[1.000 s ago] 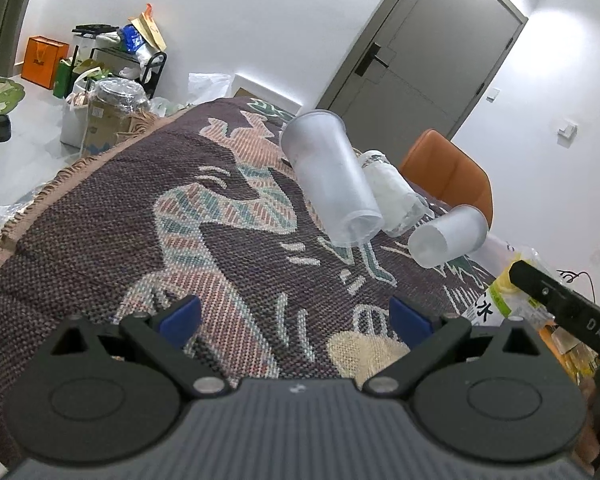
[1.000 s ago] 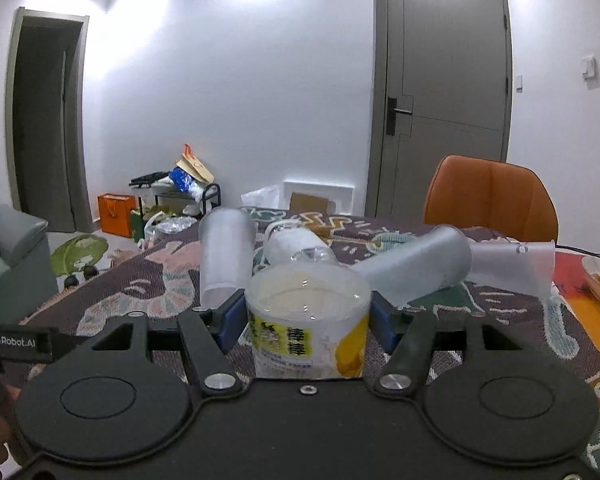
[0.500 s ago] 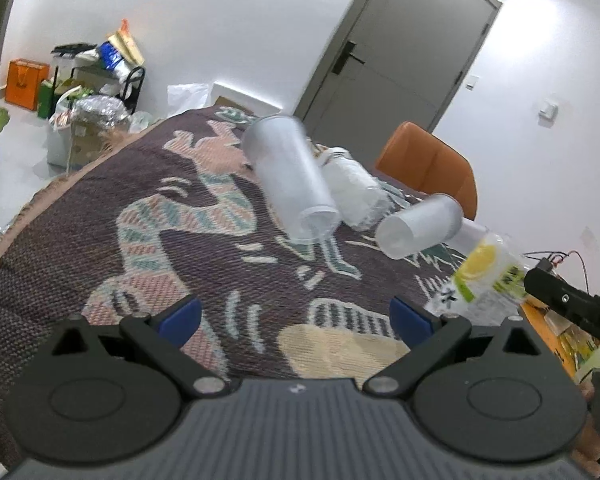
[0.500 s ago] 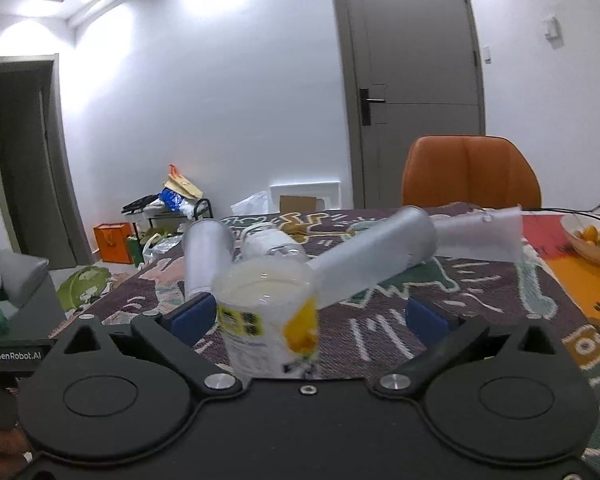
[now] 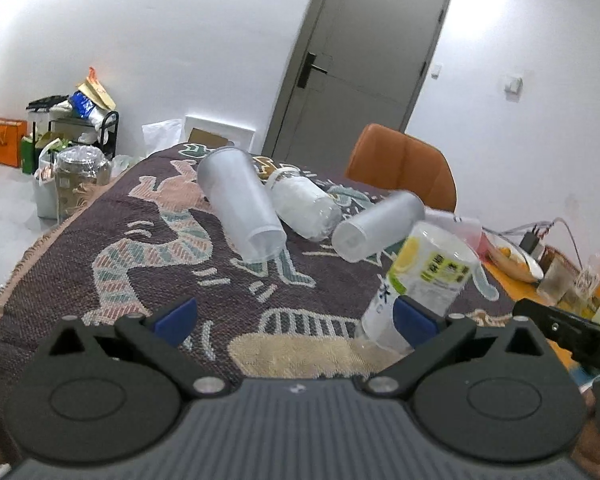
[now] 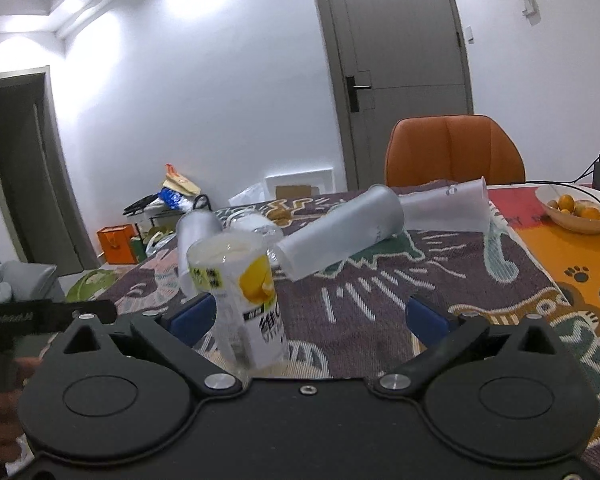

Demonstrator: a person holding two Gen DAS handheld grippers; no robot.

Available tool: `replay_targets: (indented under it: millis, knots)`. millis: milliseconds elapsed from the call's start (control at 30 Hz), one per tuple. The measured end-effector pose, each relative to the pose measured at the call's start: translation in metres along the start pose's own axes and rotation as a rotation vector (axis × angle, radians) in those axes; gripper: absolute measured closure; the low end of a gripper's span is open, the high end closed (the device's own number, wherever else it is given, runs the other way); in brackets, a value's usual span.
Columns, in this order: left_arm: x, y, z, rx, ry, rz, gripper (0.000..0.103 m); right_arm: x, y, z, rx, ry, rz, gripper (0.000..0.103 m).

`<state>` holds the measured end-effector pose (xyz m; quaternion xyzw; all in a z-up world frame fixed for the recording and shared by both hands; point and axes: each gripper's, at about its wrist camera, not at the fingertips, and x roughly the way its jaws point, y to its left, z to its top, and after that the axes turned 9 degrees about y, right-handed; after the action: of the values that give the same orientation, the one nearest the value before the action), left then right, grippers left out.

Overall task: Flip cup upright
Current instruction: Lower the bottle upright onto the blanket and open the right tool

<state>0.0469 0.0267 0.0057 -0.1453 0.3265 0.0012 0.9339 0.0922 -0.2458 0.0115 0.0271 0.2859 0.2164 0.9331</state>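
A clear plastic cup with a yellow lemon label (image 6: 240, 296) stands upright, slightly tilted, on the patterned tablecloth (image 6: 380, 304). It sits just inside the left finger of my open right gripper (image 6: 306, 316), which does not hold it. The same cup shows in the left wrist view (image 5: 420, 284), behind the right finger of my open, empty left gripper (image 5: 294, 312). Three frosted cups lie on their sides further back: one long cup (image 5: 240, 204), one crinkled cup (image 5: 304, 208) and one short cup (image 5: 376, 228).
Another clear cup (image 6: 448, 208) lies on its side at the back right. A white bowl of oranges (image 6: 576, 208) sits on the orange mat at the right. An orange chair (image 6: 456, 152) stands behind the table. Bottles and glasses (image 5: 580, 284) stand at the right edge.
My right gripper has opened and let go of the lemon-label cup, which now stands on the cloth. The right gripper has shifted right, so the cup is by its left finger. The left gripper has turned right.
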Motion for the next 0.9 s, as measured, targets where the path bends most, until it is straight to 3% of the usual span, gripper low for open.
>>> replay_targets:
  millis: [467,900]
  knots:
    - [-0.033,-0.036,-0.014,0.148,-0.014,0.053,0.000,-0.040,0.009,-0.017,-0.114,0.020,0.052,0.000]
    - [-0.046,-0.029,-0.035,0.182,0.036,0.065,0.000,-0.055,0.003,-0.031,-0.095,0.068,0.034,0.000]
